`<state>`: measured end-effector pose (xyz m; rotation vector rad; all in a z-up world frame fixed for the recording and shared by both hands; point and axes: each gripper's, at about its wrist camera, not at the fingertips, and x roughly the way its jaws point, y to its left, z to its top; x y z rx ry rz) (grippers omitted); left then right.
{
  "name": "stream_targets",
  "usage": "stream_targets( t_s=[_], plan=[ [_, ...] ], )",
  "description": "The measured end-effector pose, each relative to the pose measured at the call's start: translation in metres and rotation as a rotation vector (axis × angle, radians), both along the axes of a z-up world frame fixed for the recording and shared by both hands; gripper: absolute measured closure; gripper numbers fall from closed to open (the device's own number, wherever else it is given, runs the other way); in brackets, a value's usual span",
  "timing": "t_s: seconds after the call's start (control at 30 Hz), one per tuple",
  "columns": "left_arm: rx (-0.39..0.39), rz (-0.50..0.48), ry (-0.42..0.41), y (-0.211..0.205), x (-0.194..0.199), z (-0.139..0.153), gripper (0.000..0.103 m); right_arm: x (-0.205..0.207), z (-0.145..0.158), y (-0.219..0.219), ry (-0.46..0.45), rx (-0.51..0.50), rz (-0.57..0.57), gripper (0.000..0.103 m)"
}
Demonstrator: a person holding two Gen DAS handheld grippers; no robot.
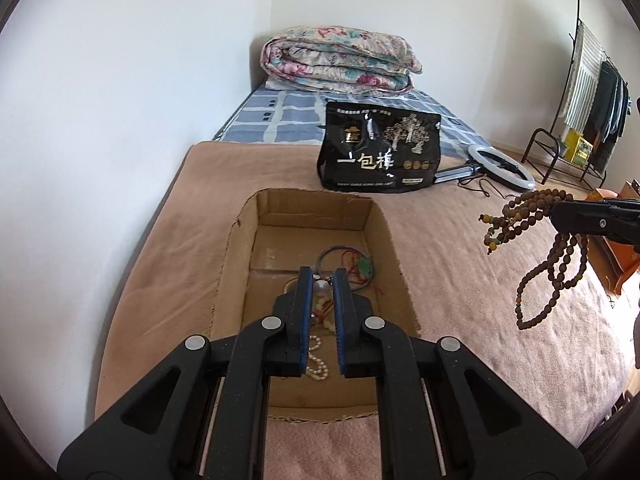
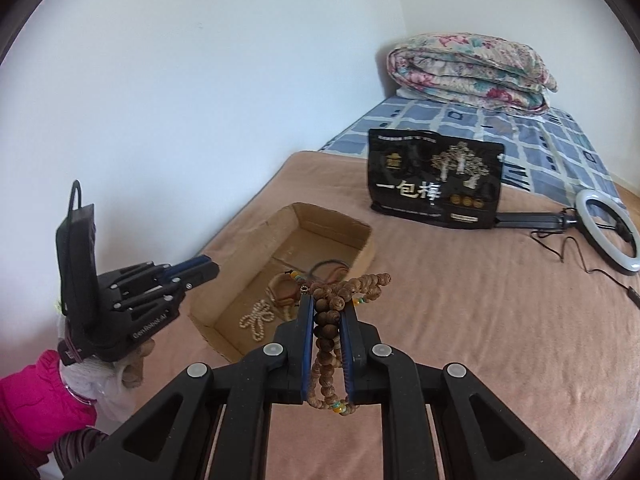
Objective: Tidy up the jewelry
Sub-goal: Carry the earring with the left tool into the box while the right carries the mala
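Right tool [image 2: 327,344] is clenched on a bundle of brown wooden beads [image 2: 326,332], pinched mid-bundle between the blue pads; loops bunch above the tips and hang below the grip. From the left wrist view the beads [image 1: 532,240] dangle in open air well right of the box [image 1: 224,276], above the blanket, not yet over it. Left tool [image 1: 323,280] has its jaws drawn near together with nothing between them, hovering over the box's near end.

Handling, my read: the beads are light, limp and many-stranded. Loops swing and can snag on the pads or the box rim. Beads are hard and round, so a single strand could roll out of a pinch; gripping across several strands at the bundle's middle, as now, looks safest. Small coloured beads [image 2: 340,406] sit on the lowest loop. Not fragile, though the string may be.

Inside the box: a white pearl strand [image 2: 256,320] at the near end, a red-corded bracelet [image 2: 282,292] past it, and a grey bangle [image 1: 340,266] with a green charm toward the far end. All small and tangle-prone, so dropping the beads on top risks knotting.

Box is shallow open cardboard with a torn rim, sitting on a soft tan blanket [image 1: 460,280] over a bed. The surface is giving, so the box may shift if bumped. Beyond the box: black bag [image 1: 378,148], ring light [image 1: 504,168] right of it, folded quilt [image 1: 340,60] farther back. White wall just left of the box. Clothes rack [image 1: 588,92] far right.
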<state>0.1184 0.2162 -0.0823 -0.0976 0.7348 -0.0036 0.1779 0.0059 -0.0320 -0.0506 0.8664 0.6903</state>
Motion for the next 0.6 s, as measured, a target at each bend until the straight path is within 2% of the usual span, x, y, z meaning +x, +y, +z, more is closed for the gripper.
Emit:
stream_targets(
  t_s=[0.37,0.6],
  plan=[
    [-0.022,0.026,0.031,0.018,-0.005,-0.02,0.095,0.005,-0.009,0.055,0.019,0.018,0.041,0.093],
    [-0.033,0.031,0.044,0.022,-0.003,-0.031,0.095,0.017,-0.029,0.074,0.084,0.048,0.029,0.093]
  ],
)
